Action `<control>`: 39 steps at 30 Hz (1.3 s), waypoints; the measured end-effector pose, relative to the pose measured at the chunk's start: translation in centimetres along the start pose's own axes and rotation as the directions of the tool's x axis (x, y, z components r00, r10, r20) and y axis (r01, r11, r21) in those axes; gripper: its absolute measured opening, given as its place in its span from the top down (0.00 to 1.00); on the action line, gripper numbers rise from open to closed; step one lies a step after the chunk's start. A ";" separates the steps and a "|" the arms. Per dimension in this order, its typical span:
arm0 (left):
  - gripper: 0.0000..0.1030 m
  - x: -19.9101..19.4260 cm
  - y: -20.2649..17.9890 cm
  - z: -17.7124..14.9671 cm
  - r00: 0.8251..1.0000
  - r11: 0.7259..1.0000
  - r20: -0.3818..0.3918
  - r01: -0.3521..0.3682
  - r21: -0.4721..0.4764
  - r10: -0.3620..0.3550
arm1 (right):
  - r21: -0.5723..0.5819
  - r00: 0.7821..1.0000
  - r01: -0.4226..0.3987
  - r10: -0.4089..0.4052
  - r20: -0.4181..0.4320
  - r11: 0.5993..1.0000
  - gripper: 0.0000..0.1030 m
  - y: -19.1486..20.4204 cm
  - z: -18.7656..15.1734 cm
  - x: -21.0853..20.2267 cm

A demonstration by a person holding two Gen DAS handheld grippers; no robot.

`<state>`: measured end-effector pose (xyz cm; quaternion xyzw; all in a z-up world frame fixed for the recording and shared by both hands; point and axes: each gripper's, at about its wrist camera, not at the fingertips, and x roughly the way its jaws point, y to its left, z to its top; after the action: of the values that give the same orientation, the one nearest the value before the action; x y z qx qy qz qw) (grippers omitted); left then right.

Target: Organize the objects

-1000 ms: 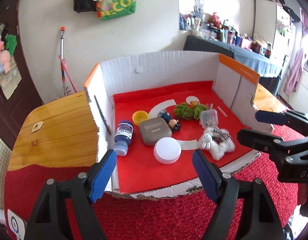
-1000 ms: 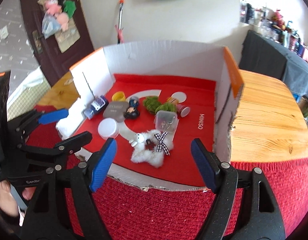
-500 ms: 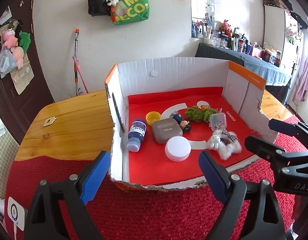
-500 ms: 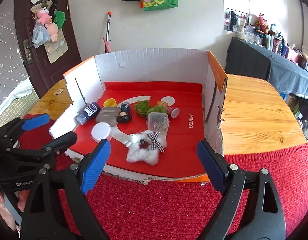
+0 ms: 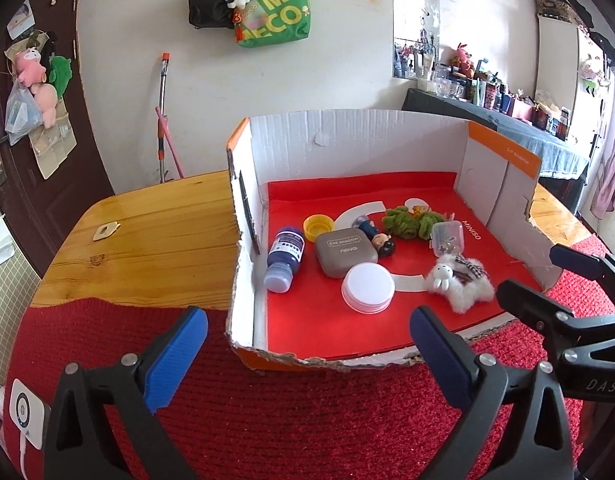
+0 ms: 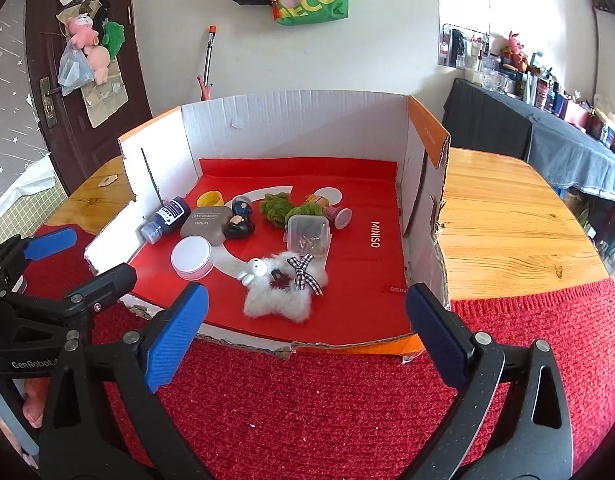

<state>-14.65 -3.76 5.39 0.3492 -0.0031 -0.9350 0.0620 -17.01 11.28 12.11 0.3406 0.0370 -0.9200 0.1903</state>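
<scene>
both hand-held grippers, left (image 5: 307, 344) and right (image 6: 305, 320), are opening, empty, short of the box (image 6: 291, 120). plush (image 6: 285, 286) lies at its front: light, soft; pinch the body.

"MINISO" in white on the red box floor (image 6: 375, 236), right side; partly cut off again at its near right edge. Grey case (image 5: 346, 251): "EYE SHADOW" over "novo", upside down from the left wrist view. Green tote bag (image 5: 273, 8) on far wall: "MEC" / "ECO", partly hidden. "GenRobot" on the left gripper body (image 6: 31, 364); "DAS" on the right gripper body (image 5: 599, 385). Blue bottle (image 5: 285, 254) label unreadable.
</scene>
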 end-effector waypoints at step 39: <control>0.00 0.4 0.7 -0.7 1.000 0.999 -0.025 0.005 -0.032 -0.005 | 0.011 1.000 -0.031 0.031 0.004 0.999 0.00 -0.1 -0.1 -0.4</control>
<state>-14.39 -4.52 4.63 0.3597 0.0134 -0.9307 0.0653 -16.74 11.52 12.27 0.3404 0.0262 -0.9178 0.2027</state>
